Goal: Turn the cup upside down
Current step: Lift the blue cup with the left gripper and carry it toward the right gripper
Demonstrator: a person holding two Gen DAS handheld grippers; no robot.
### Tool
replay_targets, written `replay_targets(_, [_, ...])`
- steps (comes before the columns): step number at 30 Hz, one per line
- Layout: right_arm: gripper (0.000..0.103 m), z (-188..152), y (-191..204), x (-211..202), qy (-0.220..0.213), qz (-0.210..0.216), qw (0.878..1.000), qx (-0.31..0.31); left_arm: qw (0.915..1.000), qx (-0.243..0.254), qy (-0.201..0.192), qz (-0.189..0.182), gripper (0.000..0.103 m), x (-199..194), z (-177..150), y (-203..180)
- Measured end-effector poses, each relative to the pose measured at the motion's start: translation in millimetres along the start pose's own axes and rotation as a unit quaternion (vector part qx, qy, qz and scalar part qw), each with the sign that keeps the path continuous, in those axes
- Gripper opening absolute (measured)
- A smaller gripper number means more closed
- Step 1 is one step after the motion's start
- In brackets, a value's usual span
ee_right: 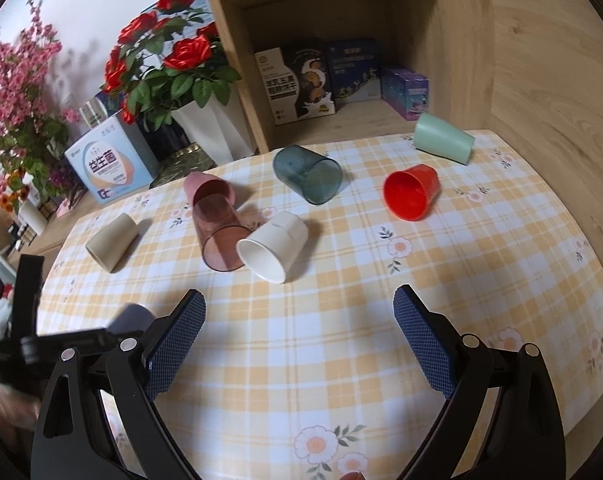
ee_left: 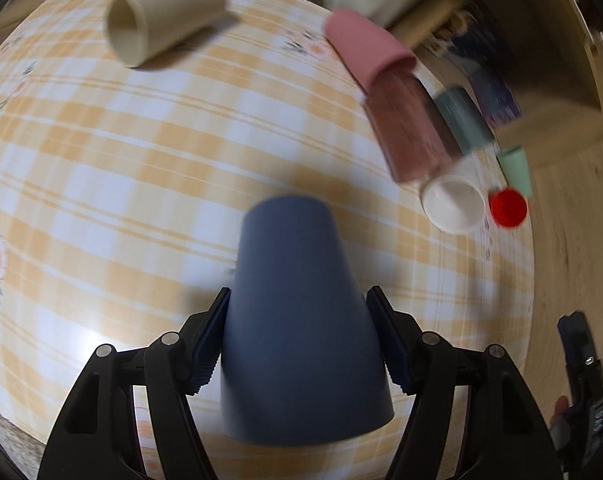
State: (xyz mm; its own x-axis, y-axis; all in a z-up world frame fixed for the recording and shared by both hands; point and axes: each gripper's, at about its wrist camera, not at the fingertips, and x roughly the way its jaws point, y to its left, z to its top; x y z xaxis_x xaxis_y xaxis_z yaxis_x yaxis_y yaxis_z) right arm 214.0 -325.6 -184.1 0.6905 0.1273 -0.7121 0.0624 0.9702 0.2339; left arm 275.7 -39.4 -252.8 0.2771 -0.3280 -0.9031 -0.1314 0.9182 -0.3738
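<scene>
Left gripper (ee_left: pixel 297 336) clamps the opaque slate-blue plastic cup (ee_left: pixel 297 320) at lower centre, closed base pointing away, flip seemingly mid-course and setting down outstanding, while right gripper (ee_right: pixel 299 312) hovers with jaws spread, empty, above the checked tablecloth (ee_right: pixel 341 340).

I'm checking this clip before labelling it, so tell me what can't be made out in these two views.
- Blue cup in the left claw: left wrist view, its mouth faces away, and motion blur hides whether the pads touch it.
- Same cup, right wrist view: mostly hidden behind the left claw's body, blurred.
- Pink cup and tinted cup: left wrist view, smeared.
- Right claw: open.
</scene>
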Motion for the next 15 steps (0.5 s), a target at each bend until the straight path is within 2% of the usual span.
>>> replay_targets(7, [0.092,-2,-20,-1,0.003,-0.010,1.000,0.015,0.9985,0.039,0.040,-0.005,0.066,27,-20,-26])
replay_targets(10, [0.092,-2,-25,0,0.005,-0.014,1.000,0.020,0.9981,0.042,0.043,-0.010,0.066,29,-24,-27])
replay_targets(13, [0.092,-2,-26,0,0.009,-0.016,1.000,0.021,0.9979,0.032,0.050,-0.026,0.068,28,-22,-24])
replay_targets(15, [0.092,-1,-23,-1,0.010,-0.011,1.000,0.021,0.9979,0.037,0.049,-0.023,0.074,22,-22,-22])
